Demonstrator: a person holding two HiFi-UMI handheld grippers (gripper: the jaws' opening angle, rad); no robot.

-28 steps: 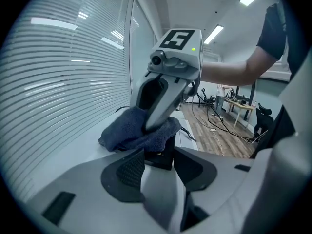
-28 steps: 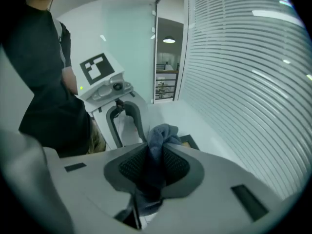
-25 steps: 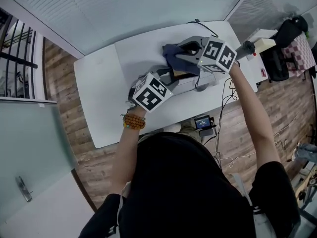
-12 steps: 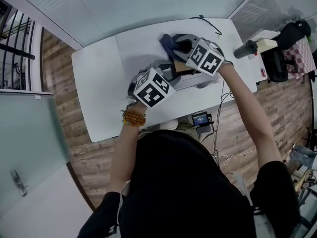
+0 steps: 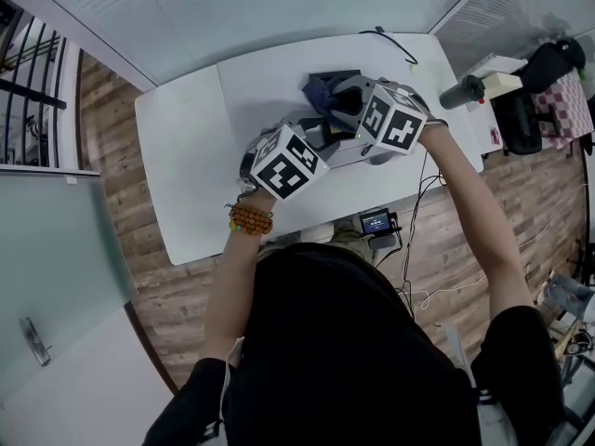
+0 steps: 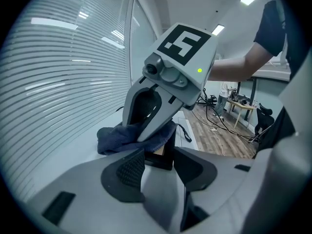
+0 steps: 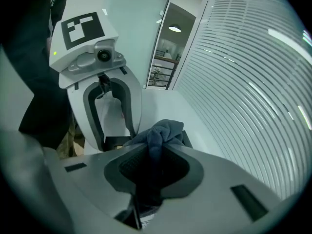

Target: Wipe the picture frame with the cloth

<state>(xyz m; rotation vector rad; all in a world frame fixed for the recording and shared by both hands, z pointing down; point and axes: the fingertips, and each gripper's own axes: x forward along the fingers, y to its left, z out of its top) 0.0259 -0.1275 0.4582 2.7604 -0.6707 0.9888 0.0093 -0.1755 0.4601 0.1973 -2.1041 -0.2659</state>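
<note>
the picture frame (image 6: 165, 152) is seen at the middle of the white worktop (image 5: 191, 156), its near edge clamped between the jaws of the left tool (image 6: 160, 168). the dark blue cloth (image 7: 163, 130) is laid over the frame's top and pinched tight in the right tool (image 7: 152, 172).

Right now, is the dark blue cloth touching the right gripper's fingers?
Touching. The right gripper view shows the cloth pinched between the fingers of the right gripper, bunched beyond their tips.

White table (image 5: 186, 156), black cable (image 5: 395, 45) at its far edge, plank floor (image 5: 107, 156), window blinds (image 6: 58, 82)
</note>
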